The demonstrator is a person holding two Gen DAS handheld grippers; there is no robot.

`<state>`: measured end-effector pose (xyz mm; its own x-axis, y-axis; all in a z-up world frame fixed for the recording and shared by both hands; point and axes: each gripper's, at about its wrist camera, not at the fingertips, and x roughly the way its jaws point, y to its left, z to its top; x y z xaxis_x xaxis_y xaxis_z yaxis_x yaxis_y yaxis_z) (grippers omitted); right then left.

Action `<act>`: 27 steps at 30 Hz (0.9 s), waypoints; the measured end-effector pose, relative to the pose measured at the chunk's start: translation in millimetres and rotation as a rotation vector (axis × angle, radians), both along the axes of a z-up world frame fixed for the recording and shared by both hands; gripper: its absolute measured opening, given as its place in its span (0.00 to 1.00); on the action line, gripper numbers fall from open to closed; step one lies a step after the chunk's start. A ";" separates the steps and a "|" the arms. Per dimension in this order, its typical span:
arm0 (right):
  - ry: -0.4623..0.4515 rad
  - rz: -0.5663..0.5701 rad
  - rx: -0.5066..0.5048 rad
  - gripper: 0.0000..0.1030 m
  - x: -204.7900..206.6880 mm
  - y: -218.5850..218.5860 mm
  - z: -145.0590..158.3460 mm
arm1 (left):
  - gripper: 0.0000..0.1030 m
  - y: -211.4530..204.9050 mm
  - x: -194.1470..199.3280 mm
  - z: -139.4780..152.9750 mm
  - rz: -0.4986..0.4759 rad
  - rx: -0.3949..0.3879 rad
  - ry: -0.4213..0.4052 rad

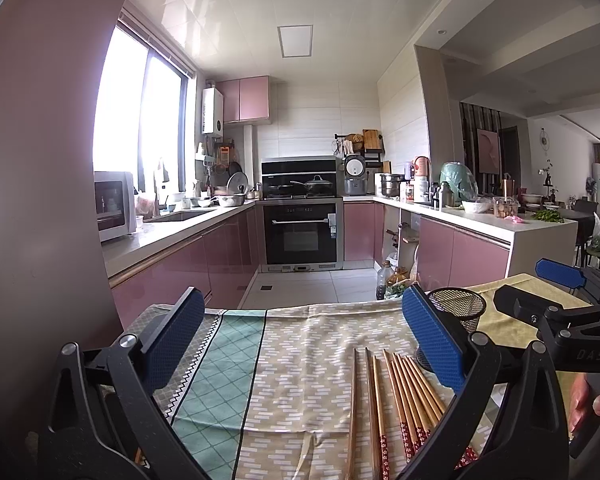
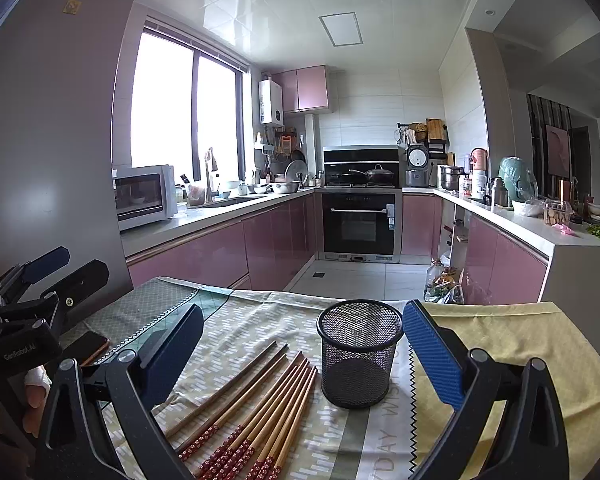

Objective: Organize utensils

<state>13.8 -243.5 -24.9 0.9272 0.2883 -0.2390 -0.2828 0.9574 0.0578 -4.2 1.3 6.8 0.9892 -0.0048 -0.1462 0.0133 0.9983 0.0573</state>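
Left gripper [image 1: 300, 344] sits at the left of the cloth-covered table [image 1: 300, 360], jaws spread wide, nothing between the blue pads [image 1: 176, 336] — it hovers above the tablecloth's green-checked and beige-patterned panels. A dark phone [image 2: 88, 346] lies flat on the cloth near the table's left edge, just beside the left gripper as seen from the right wrist view. Next, the chopsticks [image 2: 256, 404]: a loose bundle of wooden sticks with red-patterned ends lying flat on the beige panel, roughly parallel, tips fanned slightly toward the far side. Just right of them stands the black mesh holder [image 2: 359, 356], upright, its interior empty, close to the chopstick tips but not touching. Right gripper [image 2: 302, 344] — jaws likewise fully apart, holding nothing; chopsticks and mesh holder both fall in the gap between its fingers. Yellow cloth [image 2: 520, 344] covers the table's right end.
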 end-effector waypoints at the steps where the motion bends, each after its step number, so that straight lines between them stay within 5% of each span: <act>1: -0.001 -0.001 0.000 0.94 -0.4 -0.3 0.1 | 0.95 -0.1 0.0 -0.1 0.000 0.000 0.000; 27: -0.009 -0.006 -0.001 0.94 -2.8 2.1 0.0 | 0.95 1.8 -3.1 2.4 -0.003 -0.006 -0.001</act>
